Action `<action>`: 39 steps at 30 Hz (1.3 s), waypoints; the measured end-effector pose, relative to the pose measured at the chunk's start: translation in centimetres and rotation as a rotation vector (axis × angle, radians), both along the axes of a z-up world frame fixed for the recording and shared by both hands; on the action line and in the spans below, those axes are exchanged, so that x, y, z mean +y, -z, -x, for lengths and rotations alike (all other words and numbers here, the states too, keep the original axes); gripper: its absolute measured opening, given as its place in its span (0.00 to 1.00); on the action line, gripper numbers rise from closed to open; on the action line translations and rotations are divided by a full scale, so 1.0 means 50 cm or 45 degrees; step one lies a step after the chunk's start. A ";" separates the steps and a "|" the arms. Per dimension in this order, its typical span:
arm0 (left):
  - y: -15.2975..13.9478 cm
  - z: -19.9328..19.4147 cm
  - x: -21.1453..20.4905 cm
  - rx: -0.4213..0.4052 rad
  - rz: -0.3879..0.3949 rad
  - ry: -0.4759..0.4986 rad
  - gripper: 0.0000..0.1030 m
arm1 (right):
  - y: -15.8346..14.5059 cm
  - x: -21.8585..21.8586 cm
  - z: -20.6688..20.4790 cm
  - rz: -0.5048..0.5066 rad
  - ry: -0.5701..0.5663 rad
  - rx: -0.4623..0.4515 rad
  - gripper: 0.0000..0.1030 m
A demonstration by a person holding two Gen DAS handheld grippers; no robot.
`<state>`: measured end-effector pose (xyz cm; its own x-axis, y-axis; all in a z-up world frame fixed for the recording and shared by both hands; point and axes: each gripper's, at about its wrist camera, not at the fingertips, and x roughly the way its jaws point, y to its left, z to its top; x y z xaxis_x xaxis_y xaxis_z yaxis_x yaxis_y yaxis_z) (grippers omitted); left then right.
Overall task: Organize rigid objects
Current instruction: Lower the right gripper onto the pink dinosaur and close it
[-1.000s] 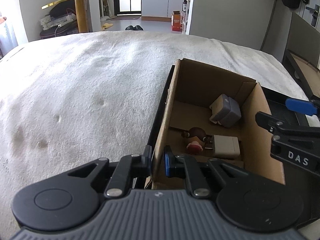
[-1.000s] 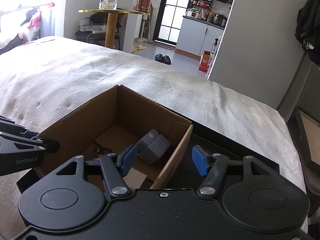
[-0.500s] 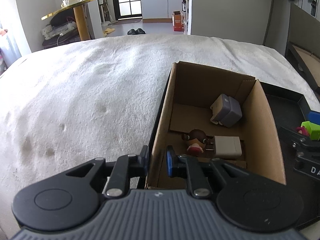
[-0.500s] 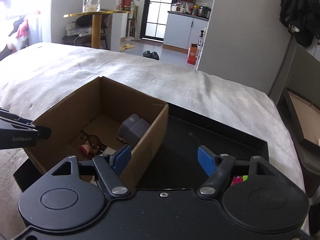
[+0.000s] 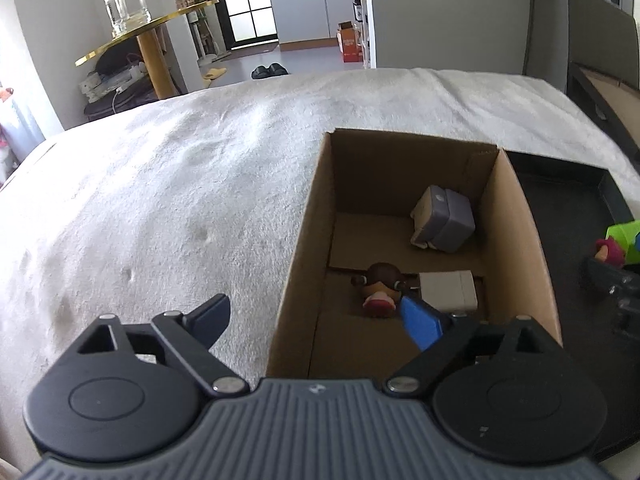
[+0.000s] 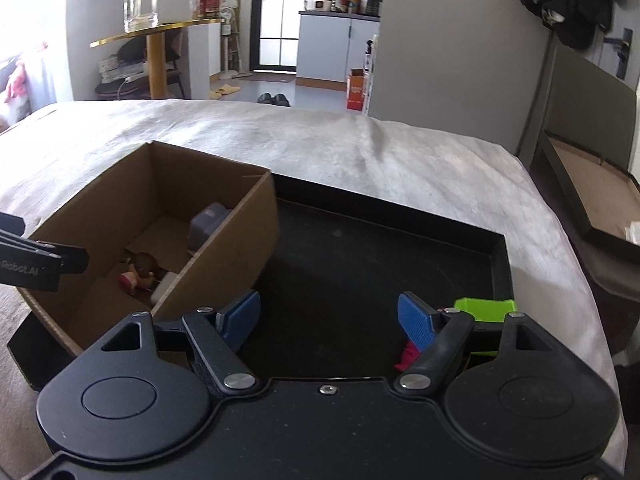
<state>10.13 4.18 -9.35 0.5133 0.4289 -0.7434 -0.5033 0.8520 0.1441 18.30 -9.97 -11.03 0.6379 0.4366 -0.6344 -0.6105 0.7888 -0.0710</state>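
Both grippers wide, empty: left gripper (image 5: pixel 316 322) straddles corrugated cardboard box (image 5: pixel 304 240) wall; right gripper (image 6: pixel 328 316) over matte black tray (image 6: pixel 502 264).

Right gripper (image 6: pixel 328 318) spread wide over black tray (image 6: pixel 505 264), nothing between blue pads (image 6: pixel 414 320). Green block (image 6: pixel 484 309) and pink piece (image 6: pixel 408 358) just beyond right finger, partly hidden. Cardboard box (image 6: pixel 236 236) at tray's left end, holding grey block (image 6: pixel 208 222), brown figurine (image 6: pixel 140 268), white adapter (image 6: pixel 166 286). Left gripper (image 6: pixel 36 258) poking in from left edge, jaw state unreadable
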 end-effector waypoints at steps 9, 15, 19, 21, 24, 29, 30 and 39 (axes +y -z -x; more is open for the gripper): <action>0.004 -0.018 -0.021 0.040 -0.050 0.015 0.90 | 0.025 -0.045 -0.031 -0.032 0.087 0.062 0.74; 0.003 -0.030 -0.033 0.065 -0.133 -0.004 0.91 | 0.041 -0.067 -0.050 -0.058 0.125 0.103 0.81; 0.004 -0.036 -0.042 0.082 -0.157 0.001 0.91 | 0.058 -0.081 -0.069 -0.083 0.181 0.160 0.90; 0.006 -0.040 -0.048 0.094 -0.168 0.012 0.92 | 0.067 -0.086 -0.079 -0.091 0.206 0.184 0.91; 0.008 -0.044 -0.054 0.107 -0.185 0.021 0.92 | 0.084 -0.091 -0.095 -0.097 0.237 0.227 0.92; 0.011 -0.050 -0.054 0.127 -0.190 -0.002 0.93 | 0.105 -0.100 -0.125 -0.119 0.264 0.293 0.92; 0.011 -0.051 -0.056 0.132 -0.198 0.001 0.93 | 0.109 -0.100 -0.130 -0.121 0.271 0.302 0.92; 0.013 -0.058 -0.055 0.161 -0.235 -0.020 0.93 | 0.114 -0.087 -0.137 -0.130 0.247 0.290 0.84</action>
